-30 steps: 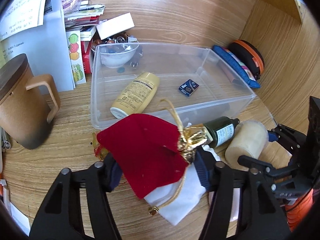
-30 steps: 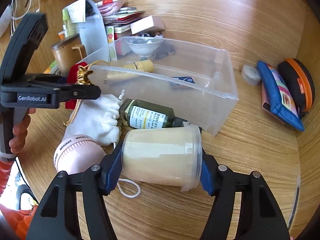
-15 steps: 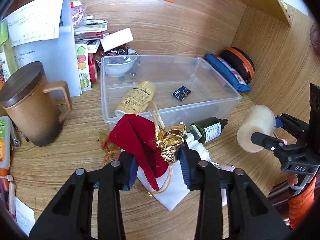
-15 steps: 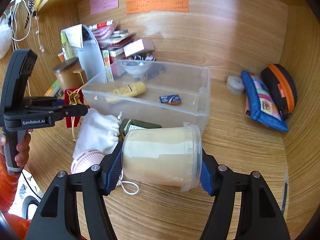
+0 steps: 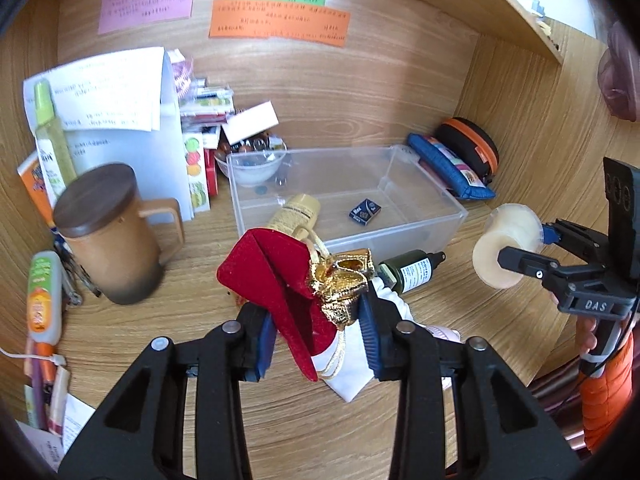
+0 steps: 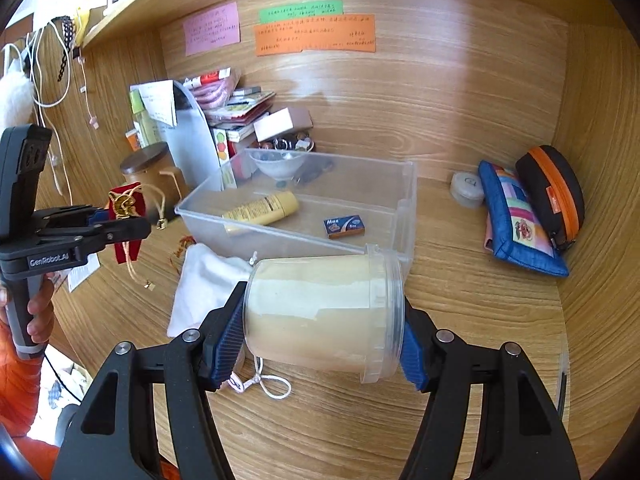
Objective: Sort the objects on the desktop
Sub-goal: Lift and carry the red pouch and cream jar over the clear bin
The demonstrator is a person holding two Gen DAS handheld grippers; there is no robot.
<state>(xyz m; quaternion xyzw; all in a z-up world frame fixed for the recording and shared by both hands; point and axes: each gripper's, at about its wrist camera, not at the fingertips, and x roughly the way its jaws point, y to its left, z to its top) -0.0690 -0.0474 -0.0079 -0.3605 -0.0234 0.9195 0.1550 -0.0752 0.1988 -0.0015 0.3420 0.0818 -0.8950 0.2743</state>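
Observation:
My left gripper point(image 5: 318, 338) is shut on a red velvet pouch point(image 5: 276, 276) with a gold tie and holds it above the desk, in front of the clear plastic bin point(image 5: 456, 216). The pouch also shows in the right wrist view point(image 6: 126, 206). My right gripper point(image 6: 322, 342) is shut on a clear jar of cream powder point(image 6: 320, 312), held on its side above the desk to the right of the bin point(image 6: 408, 200). The bin holds a yellow bottle point(image 6: 264, 210) and a small blue box point(image 6: 345, 226). A white cloth bag point(image 6: 206, 284) and a dark green bottle point(image 5: 412, 272) lie on the desk.
A brown lidded mug point(image 5: 108, 236) stands at the left. Papers and books point(image 5: 120, 120) lean at the back left, with a bowl point(image 5: 252, 168) behind the bin. A blue pouch point(image 6: 520, 224) and a black-orange case point(image 6: 554, 192) lie at the right.
Both grippers have risen and pulled back from the desk with their loads. The red pouch now hangs folded in the left gripper. The jar is higher above the bin's right end.

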